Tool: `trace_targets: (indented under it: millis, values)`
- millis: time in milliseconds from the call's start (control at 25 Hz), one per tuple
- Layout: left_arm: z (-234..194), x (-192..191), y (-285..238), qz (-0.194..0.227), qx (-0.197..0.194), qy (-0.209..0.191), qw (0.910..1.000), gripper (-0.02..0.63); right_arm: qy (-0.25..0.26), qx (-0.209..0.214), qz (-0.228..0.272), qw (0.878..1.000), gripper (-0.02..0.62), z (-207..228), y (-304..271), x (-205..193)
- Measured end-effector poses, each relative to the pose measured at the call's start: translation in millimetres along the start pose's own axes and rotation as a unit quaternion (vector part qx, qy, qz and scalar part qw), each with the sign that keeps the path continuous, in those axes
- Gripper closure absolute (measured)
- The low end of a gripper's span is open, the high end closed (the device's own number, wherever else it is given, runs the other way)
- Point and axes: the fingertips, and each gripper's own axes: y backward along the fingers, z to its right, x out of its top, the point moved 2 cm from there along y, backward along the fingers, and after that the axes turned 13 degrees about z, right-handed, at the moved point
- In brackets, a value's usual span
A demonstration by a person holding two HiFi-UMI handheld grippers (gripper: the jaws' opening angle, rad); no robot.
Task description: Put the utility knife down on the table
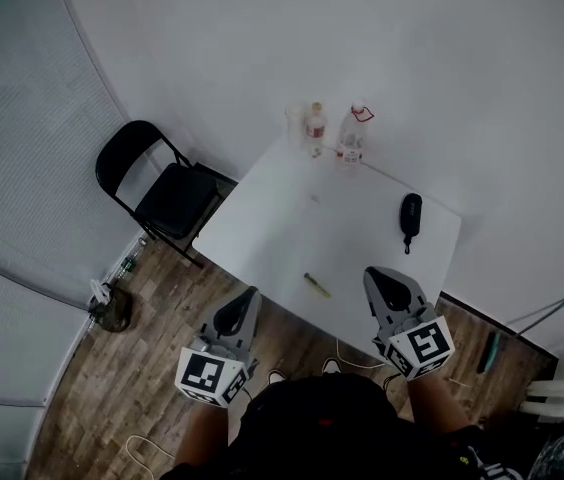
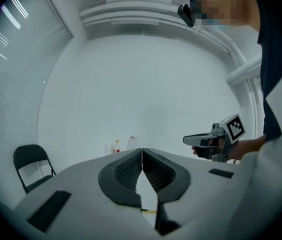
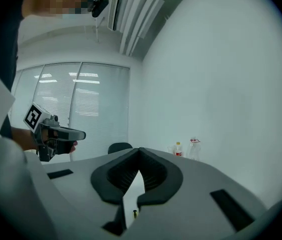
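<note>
Yellow knife [image 1: 317, 286] lies on the table [image 1: 292, 198] near its front edge, left claw [image 1: 250, 296] and right claw [image 1: 380, 280] both clenched empty either side, so placing looks done: hold clear, don't nudge it.

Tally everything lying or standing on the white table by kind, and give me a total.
bottles: 2 (red-labelled bottle, clear bottle)
clear cup: 1
utility knife: 1
black oblong item: 1
Total: 5
</note>
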Motion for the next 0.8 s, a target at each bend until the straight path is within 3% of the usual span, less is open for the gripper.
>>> trace_targets:
  millis: [200,800]
  values:
    - [14.3,7.0,-11.0,0.005,-0.012,-0.006,0.9999,0.583,0.004,0.001,0.017,1.0,0.574,7.2,8.6,14.9]
    - [9.9,-1.1,-18.9,-0.004,-0.008,-0.008,0.9999,0.582,-0.006,0.017,-0.014,1.0,0.574,15.6,-3.1,-3.5]
